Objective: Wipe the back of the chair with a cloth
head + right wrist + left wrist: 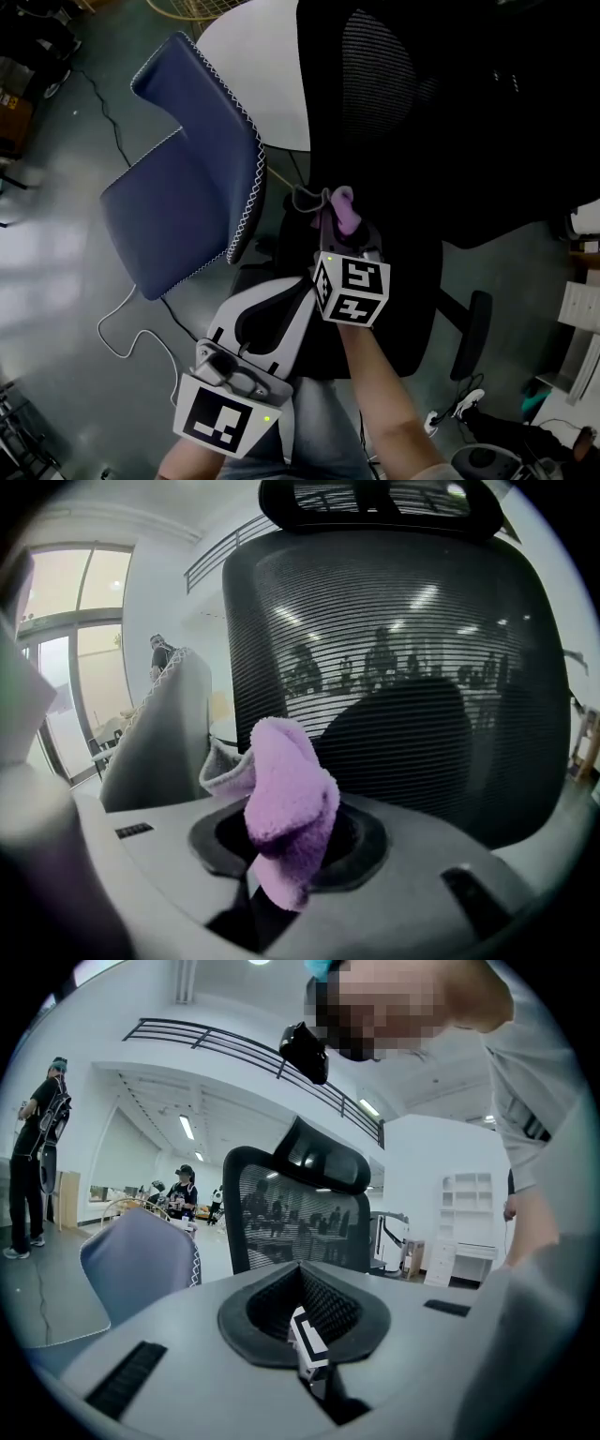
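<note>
The black mesh office chair's backrest [394, 112] fills the upper right of the head view and rises close in front of the right gripper view [403, 667]. My right gripper [339, 225] is shut on a purple cloth [343, 208], held just short of the backrest's lower left. In its own view, the cloth [286, 803] bulges up out of the right gripper [281, 874]. My left gripper [281, 309] sits lower and to the left, shut with nothing in it. The left gripper [305, 1335] faces the same chair [300, 1222] from farther off.
A blue padded chair [187, 187] stands to the left of the black one, and a white round table [262, 66] is behind both. A cable [131, 328] trails over the grey floor. People [42, 1166] stand far off in the room.
</note>
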`<state>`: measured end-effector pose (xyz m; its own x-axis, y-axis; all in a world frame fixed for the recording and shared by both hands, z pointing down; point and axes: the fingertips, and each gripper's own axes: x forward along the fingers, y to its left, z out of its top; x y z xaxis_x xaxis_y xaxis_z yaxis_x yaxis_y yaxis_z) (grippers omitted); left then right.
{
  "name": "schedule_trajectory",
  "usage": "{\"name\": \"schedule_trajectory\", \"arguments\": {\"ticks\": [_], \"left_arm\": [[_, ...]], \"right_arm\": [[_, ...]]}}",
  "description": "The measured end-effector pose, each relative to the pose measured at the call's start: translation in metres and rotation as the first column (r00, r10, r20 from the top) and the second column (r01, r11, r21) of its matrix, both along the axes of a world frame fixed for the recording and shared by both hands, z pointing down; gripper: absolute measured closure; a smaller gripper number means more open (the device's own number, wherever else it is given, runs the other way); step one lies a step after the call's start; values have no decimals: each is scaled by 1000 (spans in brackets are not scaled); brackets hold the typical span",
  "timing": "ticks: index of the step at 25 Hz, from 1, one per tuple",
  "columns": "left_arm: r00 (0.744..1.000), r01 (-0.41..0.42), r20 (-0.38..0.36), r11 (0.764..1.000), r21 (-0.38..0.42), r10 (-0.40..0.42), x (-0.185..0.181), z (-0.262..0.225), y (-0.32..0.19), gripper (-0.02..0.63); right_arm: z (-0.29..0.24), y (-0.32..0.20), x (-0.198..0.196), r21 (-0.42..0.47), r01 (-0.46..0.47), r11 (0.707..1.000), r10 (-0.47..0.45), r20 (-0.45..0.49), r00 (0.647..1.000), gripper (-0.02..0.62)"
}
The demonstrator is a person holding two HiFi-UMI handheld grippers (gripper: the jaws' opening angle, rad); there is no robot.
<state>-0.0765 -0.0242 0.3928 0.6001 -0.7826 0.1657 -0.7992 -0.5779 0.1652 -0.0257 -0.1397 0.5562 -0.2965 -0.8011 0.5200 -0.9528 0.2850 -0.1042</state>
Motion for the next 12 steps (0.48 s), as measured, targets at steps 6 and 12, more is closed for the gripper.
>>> {"name": "schedule_trajectory", "arguments": {"ticks": [6, 12], "left_arm": [[1000, -2, -1, 1000, -3, 2, -4, 2, 0, 595], [1000, -2, -5, 1000, -3, 2, -6, 6, 2, 594]], "right_arm": [[3, 3, -14, -15, 13, 1000, -13, 13, 1000, 485], [3, 3, -14, 25, 20, 999, -20, 15, 1000, 485]]}}
